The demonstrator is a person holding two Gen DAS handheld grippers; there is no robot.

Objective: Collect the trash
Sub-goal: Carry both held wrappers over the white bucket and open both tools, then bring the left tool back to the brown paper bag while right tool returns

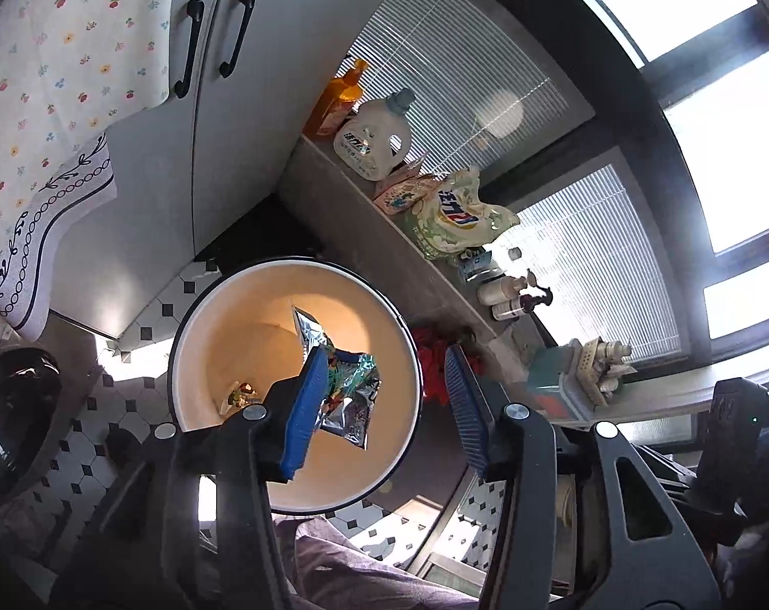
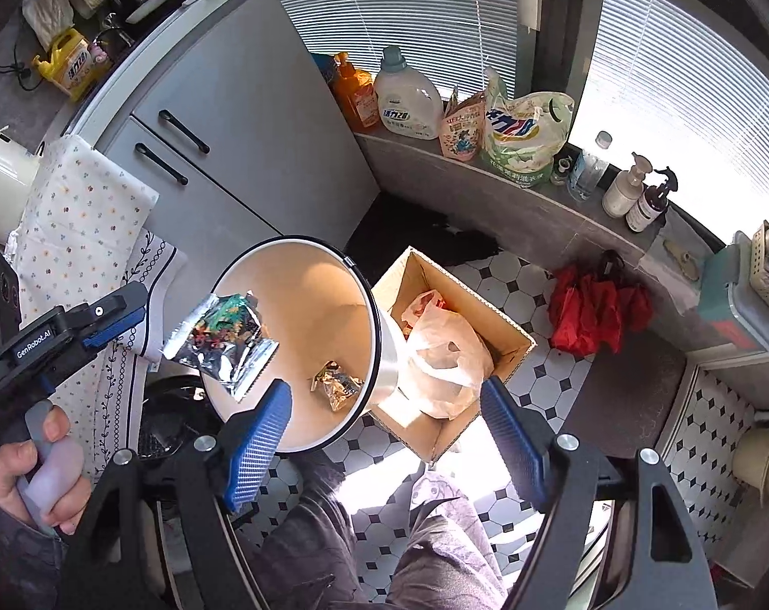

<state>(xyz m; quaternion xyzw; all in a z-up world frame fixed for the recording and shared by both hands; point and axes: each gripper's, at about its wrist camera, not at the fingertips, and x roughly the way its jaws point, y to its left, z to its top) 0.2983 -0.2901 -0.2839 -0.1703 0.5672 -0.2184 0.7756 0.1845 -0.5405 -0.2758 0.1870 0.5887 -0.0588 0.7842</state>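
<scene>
You are holding the left gripper (image 1: pixel 384 406) over the mouth of the white trash bin (image 1: pixel 191 335), its blue pads standing apart. A silver snack wrapper (image 1: pixel 351 396) is hanging at the left pad, above the bin's opening; whether it is touching that pad I cannot tell, but the other pad is well clear of it. In the right wrist view the same wrapper (image 2: pixel 222 343) is sitting at about ten o'clock from the right gripper (image 2: pixel 384 437), whose jaws are gaping wide with nothing between them. A second crumpled wrapper (image 2: pixel 336 386) is lying inside the bin (image 2: pixel 384 356), near its bottom. Just beside the bin, at about three o'clock from it, a cardboard box (image 2: pixel 506 325) is holding a pale plastic bag (image 2: pixel 445 356). Your left hand (image 2: pixel 33 478) is gripping the handle at the lower left.
</scene>
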